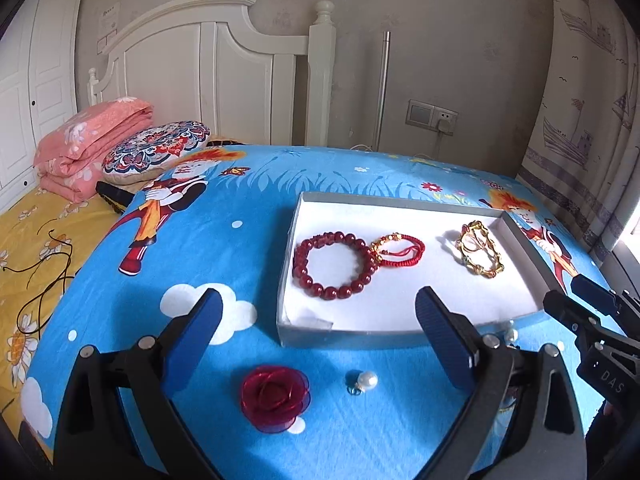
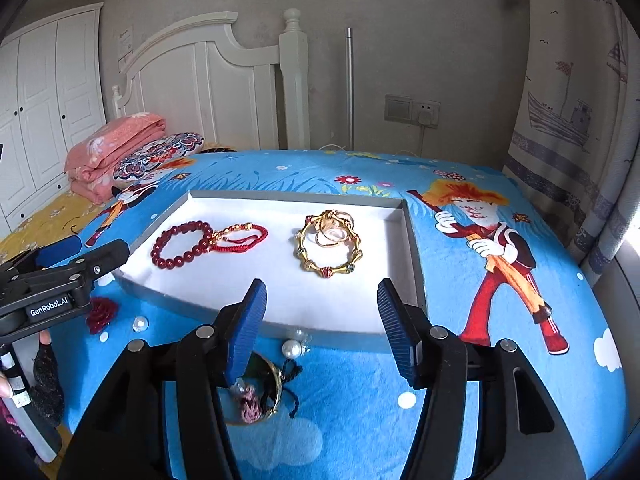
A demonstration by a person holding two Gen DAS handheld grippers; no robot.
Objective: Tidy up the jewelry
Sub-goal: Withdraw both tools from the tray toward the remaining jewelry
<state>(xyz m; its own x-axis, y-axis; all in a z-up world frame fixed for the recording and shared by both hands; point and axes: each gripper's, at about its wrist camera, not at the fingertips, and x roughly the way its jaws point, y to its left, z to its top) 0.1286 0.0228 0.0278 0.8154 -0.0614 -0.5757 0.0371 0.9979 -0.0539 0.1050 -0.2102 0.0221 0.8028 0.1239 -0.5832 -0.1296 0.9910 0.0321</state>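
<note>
Left gripper (image 1: pixel 318 330): jaws spread, empty.
Right gripper (image 2: pixel 322 326): jaws spread, empty.
Loose items: red gauze rose (image 1: pixel 275 397), white pearl earring (image 1: pixel 363 382) on blue cartoon bedsheet (image 1: pixel 224 264), just outside shallow white-lined grey tray (image 1: pixel 352 336).
Risk: small round pearl may roll or slip from pads.

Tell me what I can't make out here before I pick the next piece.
- Gold bangle, right wrist view: partly behind the right gripper's left finger; the pink and dark cord pieces on it are unclear.
- Second pearl, left wrist view: mostly hidden behind the left gripper's right finger.
- Rings inside the gold bracelet: too small to count.
</note>
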